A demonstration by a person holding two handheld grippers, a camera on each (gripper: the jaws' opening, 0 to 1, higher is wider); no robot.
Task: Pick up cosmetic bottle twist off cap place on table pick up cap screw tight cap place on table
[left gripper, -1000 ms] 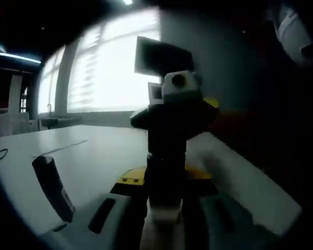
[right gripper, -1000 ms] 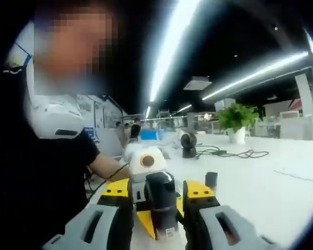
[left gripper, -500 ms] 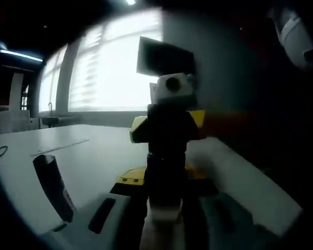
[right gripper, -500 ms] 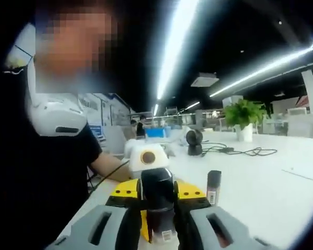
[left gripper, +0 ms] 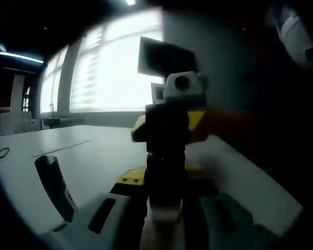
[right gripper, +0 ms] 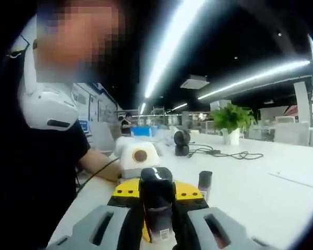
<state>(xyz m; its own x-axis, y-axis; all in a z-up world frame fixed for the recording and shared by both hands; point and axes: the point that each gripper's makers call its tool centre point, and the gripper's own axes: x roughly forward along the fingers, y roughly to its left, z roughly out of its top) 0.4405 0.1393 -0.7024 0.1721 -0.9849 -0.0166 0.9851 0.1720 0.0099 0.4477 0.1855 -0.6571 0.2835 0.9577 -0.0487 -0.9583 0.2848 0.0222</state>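
1. Left gripper view: the cosmetic bottle (left gripper: 164,179) stands upright between the grey, blocky jaws of the left gripper (left gripper: 164,221). It is a dark, smooth cylinder with a pale band at its lower end, and both jaws press against its sides — the left gripper is clamped on it.

2. In the same view the right gripper (left gripper: 169,122) sits on the top of the bottle from the far side. It is black-bodied with yellow plates, and its dark jaws close around the bottle's upper end. The cap itself is hidden there.

3. Off to the left a second dark bottle (left gripper: 55,187) stands on the white table (left gripper: 94,156), well apart from both grippers. The table top is smooth and matte; a bright window (left gripper: 112,62) glows behind it.

4. Right gripper view: the bottle's glossy black, round-shouldered end (right gripper: 156,200) rises between the right gripper's grey jaws, with a small white label low on it. The jaws are drawn in tight against it — gripping, not open.

5. Just behind it lie the left gripper's yellow plates (right gripper: 185,190). A small dark bottle (right gripper: 204,183) stands on the white table nearby, to the right.

6. A person in a black shirt (right gripper: 36,172) fills the left side; a green plant (right gripper: 227,117) and black cables (right gripper: 224,153) sit farther along the table.
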